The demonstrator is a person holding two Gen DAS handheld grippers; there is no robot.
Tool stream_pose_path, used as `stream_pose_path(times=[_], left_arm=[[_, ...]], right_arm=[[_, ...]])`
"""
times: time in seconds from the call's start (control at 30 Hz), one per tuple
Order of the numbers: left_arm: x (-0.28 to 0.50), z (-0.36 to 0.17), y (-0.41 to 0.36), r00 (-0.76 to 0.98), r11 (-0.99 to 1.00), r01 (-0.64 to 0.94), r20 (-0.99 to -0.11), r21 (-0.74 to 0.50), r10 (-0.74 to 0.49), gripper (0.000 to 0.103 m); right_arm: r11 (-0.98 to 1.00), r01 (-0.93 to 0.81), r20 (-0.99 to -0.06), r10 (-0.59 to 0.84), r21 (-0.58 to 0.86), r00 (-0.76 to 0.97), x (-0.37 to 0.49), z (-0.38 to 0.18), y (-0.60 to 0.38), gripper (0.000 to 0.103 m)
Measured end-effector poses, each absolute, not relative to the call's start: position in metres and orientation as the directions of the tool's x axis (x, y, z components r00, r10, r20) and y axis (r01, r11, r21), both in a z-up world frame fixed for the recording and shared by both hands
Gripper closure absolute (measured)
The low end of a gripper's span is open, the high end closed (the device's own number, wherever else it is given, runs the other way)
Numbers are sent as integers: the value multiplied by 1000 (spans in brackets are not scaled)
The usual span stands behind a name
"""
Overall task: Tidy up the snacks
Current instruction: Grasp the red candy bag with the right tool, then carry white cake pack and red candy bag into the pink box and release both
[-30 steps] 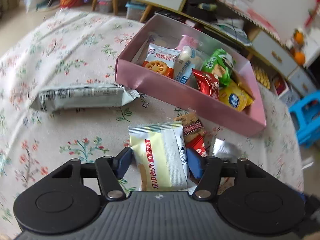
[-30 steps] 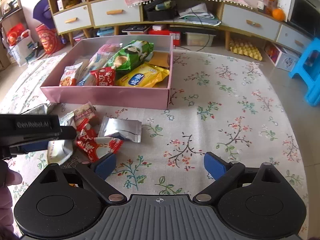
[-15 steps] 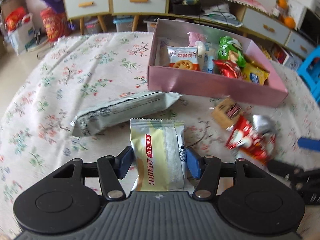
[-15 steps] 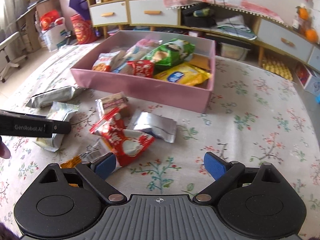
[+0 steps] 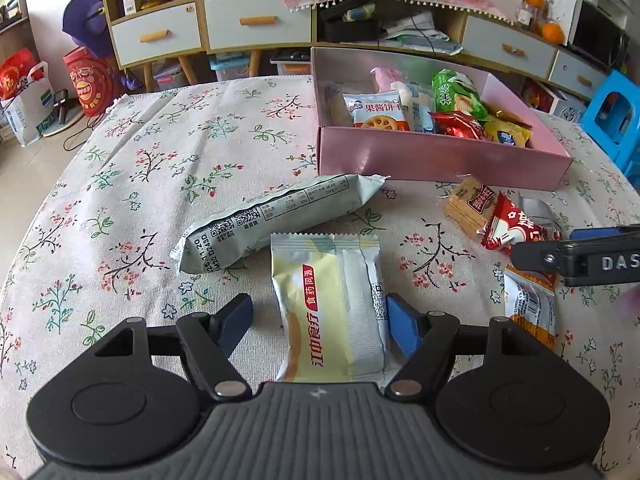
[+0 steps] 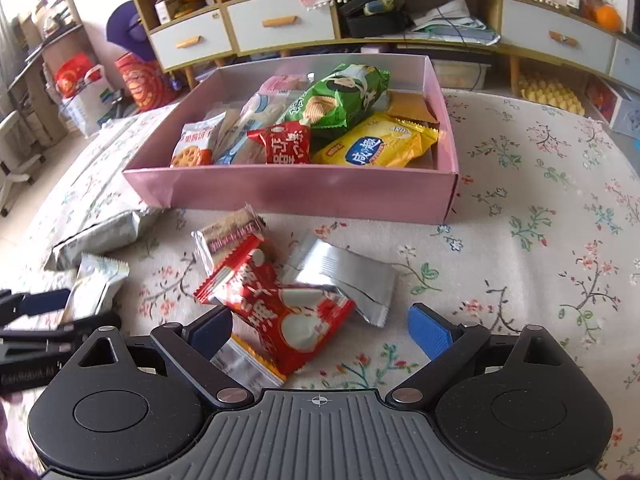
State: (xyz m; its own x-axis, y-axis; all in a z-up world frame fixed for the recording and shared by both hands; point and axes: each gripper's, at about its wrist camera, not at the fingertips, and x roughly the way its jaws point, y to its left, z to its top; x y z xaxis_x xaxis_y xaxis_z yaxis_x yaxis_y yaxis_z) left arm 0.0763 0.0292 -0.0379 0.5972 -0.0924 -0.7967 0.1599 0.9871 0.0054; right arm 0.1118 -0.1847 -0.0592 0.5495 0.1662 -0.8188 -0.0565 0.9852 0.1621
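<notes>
A pink box (image 5: 440, 156) (image 6: 304, 192) holds several snack packets. My left gripper (image 5: 320, 322) is open around a pale yellow packet (image 5: 332, 308) that lies on the floral cloth; the right pad is close to it, the left pad stands apart. A long grey-green packet (image 5: 272, 220) lies just beyond. My right gripper (image 6: 320, 330) is open over a red packet (image 6: 280, 312), with a silver packet (image 6: 344, 276), a brown cracker pack (image 6: 228, 236) and an orange-edged packet (image 6: 248, 364) around it.
The table is covered by a floral cloth (image 5: 160, 168). Behind it stand low cabinets with drawers (image 5: 256, 24), bags on the floor (image 5: 24, 96) and a blue stool (image 5: 616, 116) at the right.
My left gripper has opened and the pale yellow packet now rests on the cloth. My right gripper has moved closer over the red packet.
</notes>
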Motion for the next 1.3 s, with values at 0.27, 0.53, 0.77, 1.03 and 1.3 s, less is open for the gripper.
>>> stream_pose_path(times=[0.27, 0.53, 0.77, 1.03, 1.3], left_arm=[[78, -36, 33, 580, 986, 168, -809, 0, -99, 39], [81, -32, 39, 560, 992, 126, -824, -19, -87, 58], [84, -28, 50, 525, 991, 86, -841, -106, -135, 59], [83, -22, 52, 510, 980, 58, -839, -189, -192, 59], [84, -11, 44, 514, 967, 44, -825, -251, -238, 59]], right_arm=[[995, -74, -818, 98, 67, 567, 116, -59, -167, 28], [988, -26, -823, 140, 151, 551, 119, -53, -179, 50], [954, 71, -843, 222, 293, 491, 118, -45, -201, 50], [880, 209, -836, 296, 427, 462, 109, -39, -236, 50], [848, 258, -813, 291, 464, 504, 105, -26, -253, 50]])
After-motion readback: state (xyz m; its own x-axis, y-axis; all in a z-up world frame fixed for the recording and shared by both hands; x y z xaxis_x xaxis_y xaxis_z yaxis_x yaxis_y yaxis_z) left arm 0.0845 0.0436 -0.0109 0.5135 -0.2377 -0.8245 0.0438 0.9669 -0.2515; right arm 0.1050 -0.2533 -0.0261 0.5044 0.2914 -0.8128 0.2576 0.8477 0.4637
